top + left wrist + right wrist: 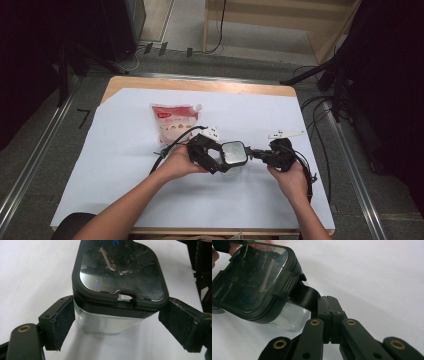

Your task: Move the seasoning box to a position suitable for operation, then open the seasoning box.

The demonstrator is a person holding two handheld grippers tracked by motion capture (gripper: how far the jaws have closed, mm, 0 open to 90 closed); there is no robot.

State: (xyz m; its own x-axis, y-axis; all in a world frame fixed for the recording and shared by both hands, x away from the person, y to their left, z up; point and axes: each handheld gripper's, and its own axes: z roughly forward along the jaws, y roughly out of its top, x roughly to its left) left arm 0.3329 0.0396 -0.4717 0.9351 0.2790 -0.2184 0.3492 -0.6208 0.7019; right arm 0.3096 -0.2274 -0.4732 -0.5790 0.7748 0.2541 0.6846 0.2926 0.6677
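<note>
While left fingers [62, 322] flank the container [117, 287], right gripper [328, 307] grips its handle [305, 296]

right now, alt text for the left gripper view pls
A clear container with a black-rimmed lid sits on the white table, between the open jaws of the left claw, whose pads stand just off its sides.

- Container [107, 320]: clear glossy plastic body; matt black plastic lid frame [140, 306] round a reflective panel.
- Left gripper [117, 325]: rough black pads [63, 320].
- Table [150, 85]: wood, covered with matt white paper [120, 150].
- Pouch [172, 120]: glossy plastic.
</note>
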